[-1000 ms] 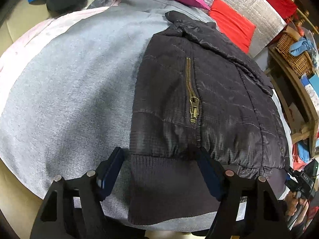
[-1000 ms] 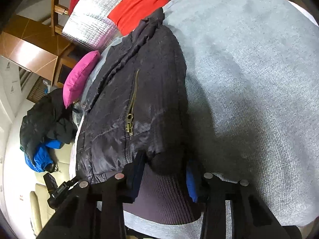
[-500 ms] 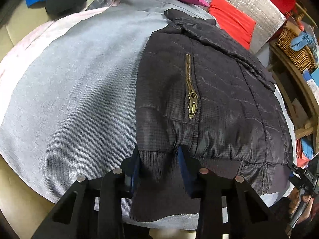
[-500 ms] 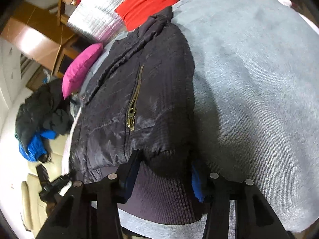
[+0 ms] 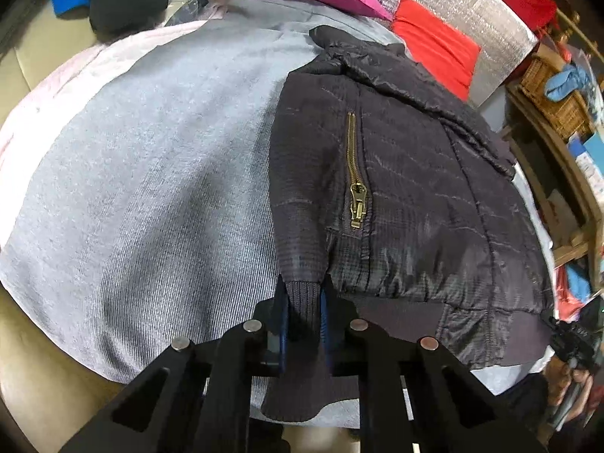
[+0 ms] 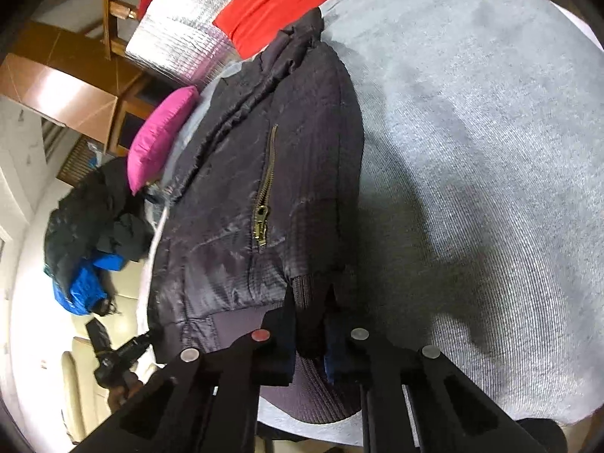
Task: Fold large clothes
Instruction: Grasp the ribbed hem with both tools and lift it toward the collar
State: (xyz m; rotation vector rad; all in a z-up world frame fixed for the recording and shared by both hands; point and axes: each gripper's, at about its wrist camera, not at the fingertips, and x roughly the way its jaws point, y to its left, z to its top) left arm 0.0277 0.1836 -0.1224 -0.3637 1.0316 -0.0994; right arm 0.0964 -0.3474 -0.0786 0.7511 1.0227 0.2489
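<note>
your left gripper (image 5: 304, 315) has closed since a second ago, pinching the jacket (image 5: 407, 196) hem; your right gripper (image 6: 311, 324) likewise clamps the ribbed hem (image 6: 307, 294) on the grey blanket (image 6: 472, 151).

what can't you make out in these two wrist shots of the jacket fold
- Left wrist view: the jacket hem's lower edge is hidden behind the left gripper, whose fingers pinch the ribbed cuff.
- Right wrist view: the right gripper covers the cuff end it pinches.
- Both views: the jacket's underside is hidden on the grey sheet.
- Left wrist view: the wicker basket contents are too small and warped.
</note>
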